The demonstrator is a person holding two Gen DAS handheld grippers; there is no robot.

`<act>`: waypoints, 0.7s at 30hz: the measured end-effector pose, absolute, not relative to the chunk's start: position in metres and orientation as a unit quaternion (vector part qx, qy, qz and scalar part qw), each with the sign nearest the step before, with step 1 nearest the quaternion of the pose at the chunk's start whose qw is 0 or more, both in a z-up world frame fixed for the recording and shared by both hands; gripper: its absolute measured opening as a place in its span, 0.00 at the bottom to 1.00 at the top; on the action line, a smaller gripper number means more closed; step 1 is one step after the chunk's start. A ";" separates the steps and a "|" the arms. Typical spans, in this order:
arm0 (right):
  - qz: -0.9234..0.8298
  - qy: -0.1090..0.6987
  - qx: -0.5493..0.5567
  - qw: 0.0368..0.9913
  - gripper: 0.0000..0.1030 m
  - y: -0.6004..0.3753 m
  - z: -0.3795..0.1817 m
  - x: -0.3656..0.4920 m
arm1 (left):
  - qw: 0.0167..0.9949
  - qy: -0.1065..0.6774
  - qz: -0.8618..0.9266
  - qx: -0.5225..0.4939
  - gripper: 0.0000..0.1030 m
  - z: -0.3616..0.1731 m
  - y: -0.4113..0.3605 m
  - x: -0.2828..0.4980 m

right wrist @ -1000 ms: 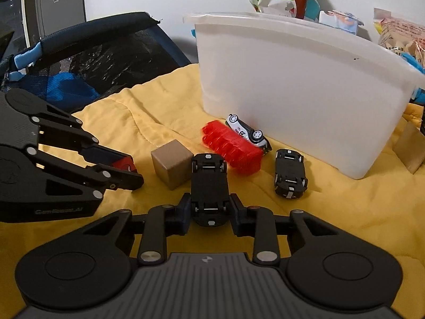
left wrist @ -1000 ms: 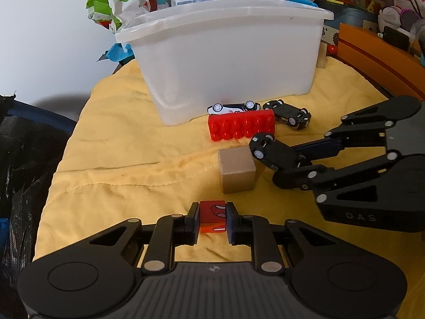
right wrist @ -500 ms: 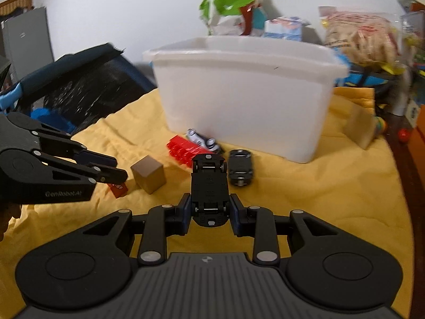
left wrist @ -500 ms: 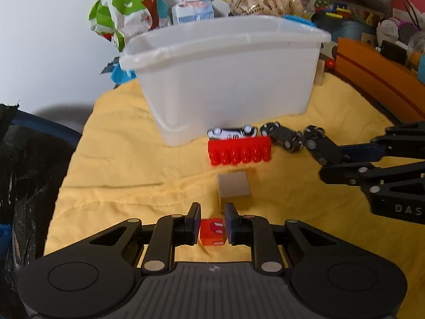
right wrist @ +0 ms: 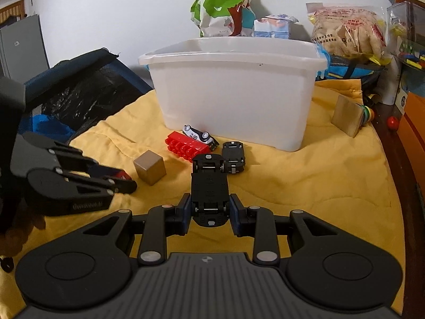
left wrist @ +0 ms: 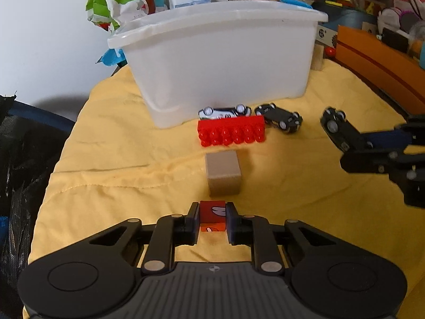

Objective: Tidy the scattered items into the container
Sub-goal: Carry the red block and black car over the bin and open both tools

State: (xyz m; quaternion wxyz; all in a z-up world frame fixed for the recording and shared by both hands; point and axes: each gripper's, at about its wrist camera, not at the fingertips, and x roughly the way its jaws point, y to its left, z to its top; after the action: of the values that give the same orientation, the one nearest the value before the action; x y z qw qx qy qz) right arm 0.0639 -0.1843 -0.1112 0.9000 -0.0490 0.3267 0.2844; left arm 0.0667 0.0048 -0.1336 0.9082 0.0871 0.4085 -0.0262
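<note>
Fingers of the left gripper (left wrist: 212, 219) pinch a small red printed cube (left wrist: 212, 214); the right gripper (right wrist: 209, 210) clamps an upturned black toy car (right wrist: 209, 188), white plastic tub (right wrist: 233, 90) at twelve o'clock.

Each hand-held gripper is matte black: the left hand-held gripper (left wrist: 212, 219) and right hand-held gripper (right wrist: 210, 210) show linked bars with silver pivot screws. Both have ribbed grey bodies, round side discs and dark blue finger pads (right wrist: 186, 212). Faint lettering marks the left one's side.

White container (left wrist: 217, 61), yellow quilted blanket (left wrist: 119, 164), red studded brick (left wrist: 231, 134), tan cube (left wrist: 223, 172), black car (right wrist: 209, 188), red-orange printed block (left wrist: 212, 215).
</note>
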 end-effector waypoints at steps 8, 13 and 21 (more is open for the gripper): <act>0.291 0.318 -0.046 0.901 0.32 -0.179 -0.104 0.060 | 0.908 0.411 -0.019 0.077 0.31 -0.138 0.008 0.064; 0.291 0.316 -0.047 0.902 0.32 -0.179 -0.102 0.057 | 0.910 0.407 -0.018 0.075 0.22 -0.136 0.009 0.061; 0.290 0.298 -0.040 0.909 0.32 -0.178 -0.083 0.056 | 0.918 0.389 -0.033 0.073 0.22 -0.104 0.008 0.054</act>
State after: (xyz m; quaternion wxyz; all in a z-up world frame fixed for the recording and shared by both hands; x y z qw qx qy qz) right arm 0.0563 -0.1781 -0.0827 0.9087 -0.0398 0.2978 0.2899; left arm 0.0544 0.0082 -0.1037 0.9176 0.0732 0.3892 -0.0333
